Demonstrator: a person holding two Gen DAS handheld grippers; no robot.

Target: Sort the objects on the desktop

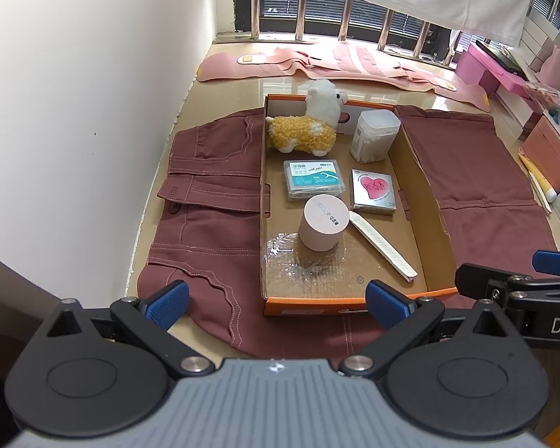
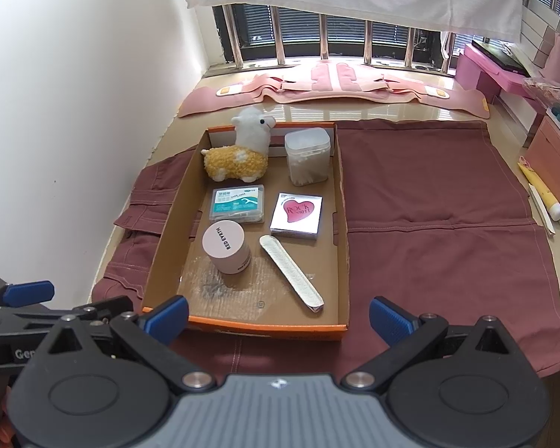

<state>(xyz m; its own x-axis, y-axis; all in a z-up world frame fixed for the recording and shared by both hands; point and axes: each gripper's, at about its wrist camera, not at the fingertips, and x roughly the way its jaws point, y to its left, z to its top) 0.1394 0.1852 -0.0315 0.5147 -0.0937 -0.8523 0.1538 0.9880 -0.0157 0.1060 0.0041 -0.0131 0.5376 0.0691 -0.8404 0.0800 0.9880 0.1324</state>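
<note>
An orange-rimmed cardboard box (image 1: 422, 291) (image 2: 339, 224) lies on maroon trousers. Inside it stand a plush alpaca (image 1: 306, 123) (image 2: 242, 149), a clear cotton-swab tub (image 1: 373, 134) (image 2: 308, 156), a floss-pick case (image 1: 313, 179) (image 2: 237, 203), a silver heart-print box (image 1: 373, 192) (image 2: 296, 216), a pink round jar (image 1: 323, 222) (image 2: 226, 248) and a white nail file (image 1: 382, 244) (image 2: 293, 272). My left gripper (image 1: 278, 304) hangs open before the box's near edge, holding nothing. My right gripper (image 2: 278, 315) is open too, over the near edge, empty. Each sees the other's blue fingers (image 1: 554, 263) (image 2: 28, 293).
The maroon trousers (image 1: 212, 224) (image 2: 448, 205) cover the beige tabletop. A white wall is at the left. Pink fabric (image 1: 354, 63) (image 2: 336, 86) lies under the barred window. Pink boxes (image 2: 492, 71), a yellow tube (image 2: 541, 190) and small items crowd the right edge.
</note>
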